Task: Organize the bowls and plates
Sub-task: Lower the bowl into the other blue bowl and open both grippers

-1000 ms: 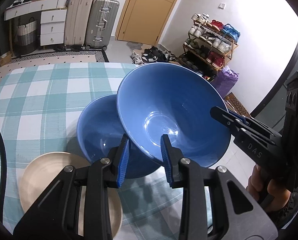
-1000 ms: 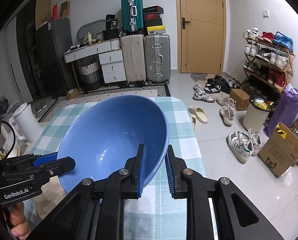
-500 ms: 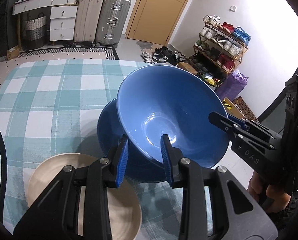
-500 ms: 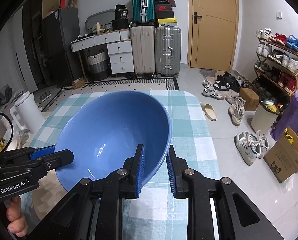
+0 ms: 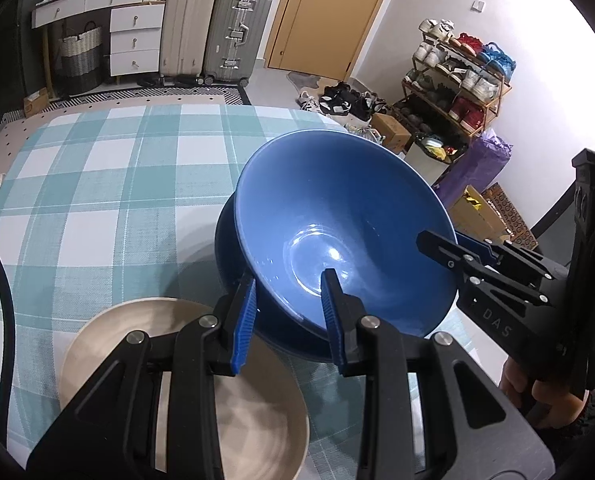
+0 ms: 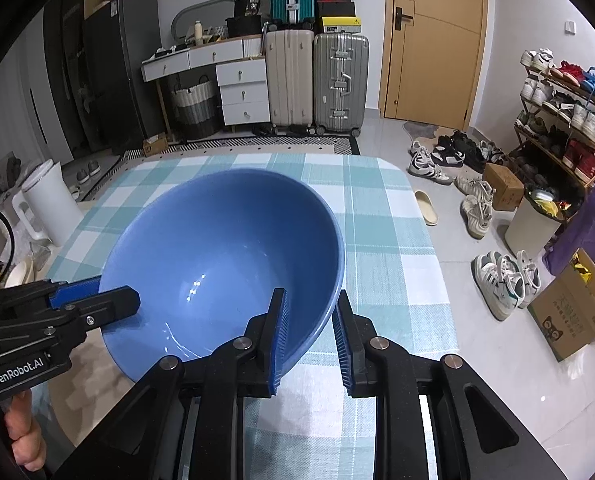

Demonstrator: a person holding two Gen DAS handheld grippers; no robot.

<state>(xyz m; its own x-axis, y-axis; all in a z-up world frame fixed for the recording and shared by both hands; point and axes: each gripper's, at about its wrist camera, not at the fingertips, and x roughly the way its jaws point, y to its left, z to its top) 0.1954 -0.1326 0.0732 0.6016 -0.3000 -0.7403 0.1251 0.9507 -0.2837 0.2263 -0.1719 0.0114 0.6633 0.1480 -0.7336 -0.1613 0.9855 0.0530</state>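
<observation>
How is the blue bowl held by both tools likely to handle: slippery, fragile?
The upper blue bowl looks glazed and glossy, so probably slippery at the rim. It seems rigid ceramic, likely chippable against the lower blue bowl. Left tool and right tool steady it.

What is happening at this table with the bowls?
A person holds a gripper in each hand, and both grip the rim of one tilted blue bowl: the left gripper at the near edge, the right gripper at the opposite side. The bowl hangs just over a second blue bowl on the checked tablecloth, not yet nested. A beige plate lies beside them.
</observation>
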